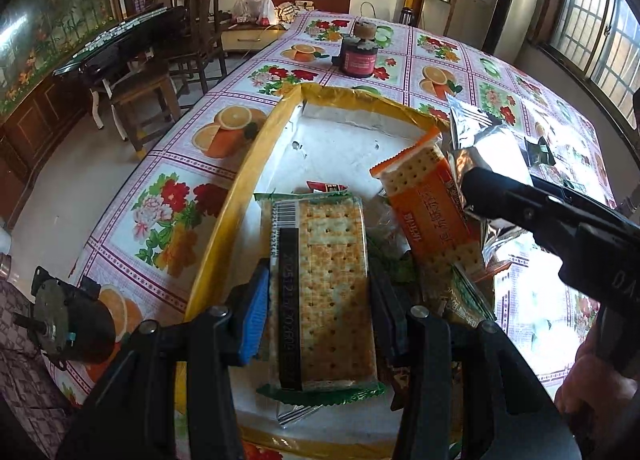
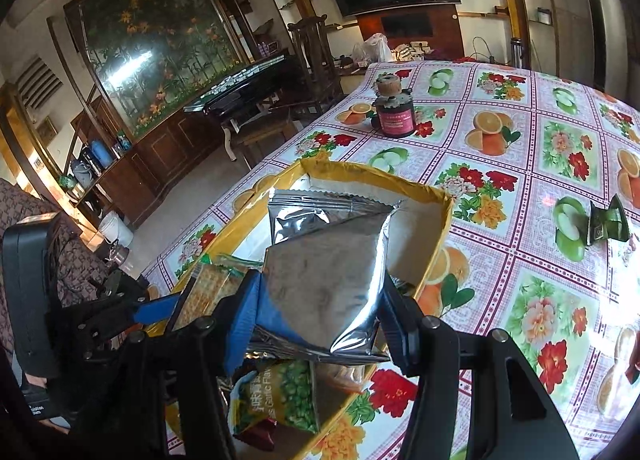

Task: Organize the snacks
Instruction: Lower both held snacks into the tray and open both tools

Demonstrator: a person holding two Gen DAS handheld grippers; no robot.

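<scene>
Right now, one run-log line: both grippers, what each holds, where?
left gripper: shut on green cracker pack, over yellow-rimmed box | right gripper: shut on silver foil pouch, above same box

A glossy, printed plastic cloth (image 2: 500, 187) is seen over the table. The box (image 1: 224, 227) is walled in shiny yellow tape, while its white floor looks matt and pitted, possibly foam. A cracker pack (image 1: 324, 292) is wrapped in clear, glossy film with green printed ends; the orange pack (image 1: 432, 211) is wrapped alike. A silver pouch (image 2: 332, 272) is made of creased, mirror-bright foil. The pea packet (image 2: 288, 396) is glossy printed plastic. The gripper pads (image 2: 244, 316) are ribbed blue rubber on matt black plastic frames.
</scene>
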